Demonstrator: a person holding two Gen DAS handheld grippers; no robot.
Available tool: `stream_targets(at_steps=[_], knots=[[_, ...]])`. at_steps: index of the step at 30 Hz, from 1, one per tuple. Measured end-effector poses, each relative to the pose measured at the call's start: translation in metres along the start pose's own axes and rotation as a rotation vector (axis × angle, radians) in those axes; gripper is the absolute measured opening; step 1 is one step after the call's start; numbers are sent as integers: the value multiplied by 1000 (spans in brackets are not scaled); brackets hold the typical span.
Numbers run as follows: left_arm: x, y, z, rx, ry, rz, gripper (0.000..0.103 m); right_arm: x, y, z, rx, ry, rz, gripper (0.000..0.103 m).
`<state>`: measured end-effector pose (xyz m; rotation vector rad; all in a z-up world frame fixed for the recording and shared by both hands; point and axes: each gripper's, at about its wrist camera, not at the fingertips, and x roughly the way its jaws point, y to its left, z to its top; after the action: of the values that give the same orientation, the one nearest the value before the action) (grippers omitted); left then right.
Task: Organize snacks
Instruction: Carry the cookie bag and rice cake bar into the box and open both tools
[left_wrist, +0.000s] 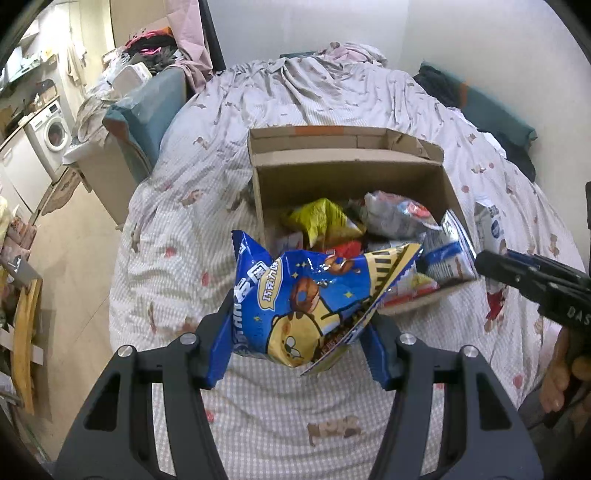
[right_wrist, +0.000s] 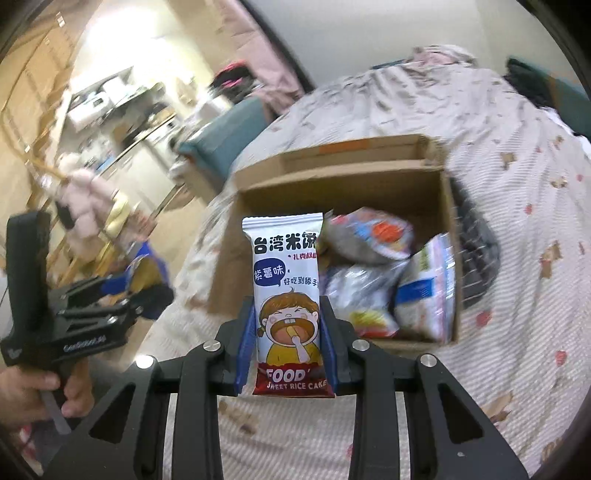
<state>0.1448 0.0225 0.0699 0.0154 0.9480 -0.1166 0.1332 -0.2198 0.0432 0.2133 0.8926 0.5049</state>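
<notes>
The left gripper (left_wrist: 295, 354) is clamped on a blue snack bag (left_wrist: 306, 306) with a bear on it, held above the bed (left_wrist: 166, 240) just in front of the cardboard box (left_wrist: 351, 177); the right gripper (right_wrist: 288, 354) pinches a slim sweet rice cake packet (right_wrist: 286, 295) upright between its blue pads, also short of the box; the step in hand looks like sorting these two packets, taken out or going in, I cannot tell which; to do it well, keep both grips firm on the lower half of each packet, carry them clear of the box's near wall and keep the two tools apart so they do not collide; counted: one box, two packets held, and at least five more packets in the box, though overlaps hide the true number.
</notes>
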Motion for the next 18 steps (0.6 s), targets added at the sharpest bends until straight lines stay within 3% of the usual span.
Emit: stream_targets(at_steps=[5,10,18], knots=[[16,-9,18,-30,20,-30,56,15,-20,12,73,33,-23,33],[48,-30,31,0,57,-10,56,39,-21,24,100,50,10,33],[85,-44,31,10,84,18,57,72,-33,25,144,107,-34,33]])
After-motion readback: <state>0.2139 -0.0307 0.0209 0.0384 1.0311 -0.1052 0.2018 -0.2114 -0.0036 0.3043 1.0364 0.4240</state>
